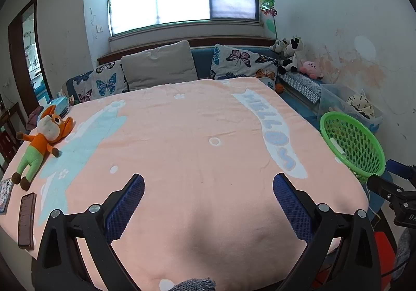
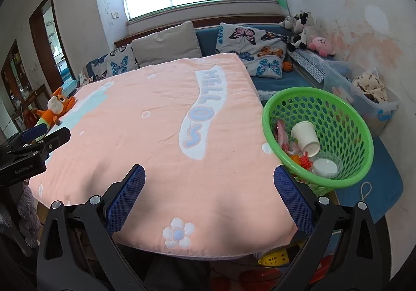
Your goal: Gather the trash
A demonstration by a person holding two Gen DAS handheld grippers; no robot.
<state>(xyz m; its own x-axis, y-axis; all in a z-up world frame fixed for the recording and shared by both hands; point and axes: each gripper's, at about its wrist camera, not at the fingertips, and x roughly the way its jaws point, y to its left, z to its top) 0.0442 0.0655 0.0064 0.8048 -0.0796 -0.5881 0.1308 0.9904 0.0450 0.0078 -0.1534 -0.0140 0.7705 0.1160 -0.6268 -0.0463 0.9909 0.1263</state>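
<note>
A green perforated basket [image 2: 338, 119] stands off the right edge of the pink-blanketed table [image 2: 156, 135]. Inside it lie a white paper cup [image 2: 306, 138], a clear plastic lid container [image 2: 326, 166], orange scraps [image 2: 304, 161] and pink wrappers [image 2: 280, 130]. The basket [image 1: 353, 145] also shows at the right in the left wrist view. My left gripper [image 1: 208, 188] hovers open over the near part of the blanket, empty. Over the table's near right corner my right gripper [image 2: 209, 180] is open too, its right finger [image 2: 293, 200] close to the basket's rim.
An orange plush toy [image 1: 45, 135], a phone [image 1: 26, 220] and a small book [image 1: 5, 193] lie along the table's left side. Behind are a blue sofa with butterfly cushions [image 1: 241, 62], plush animals [image 1: 291, 54] and a clear storage bin [image 2: 364, 91].
</note>
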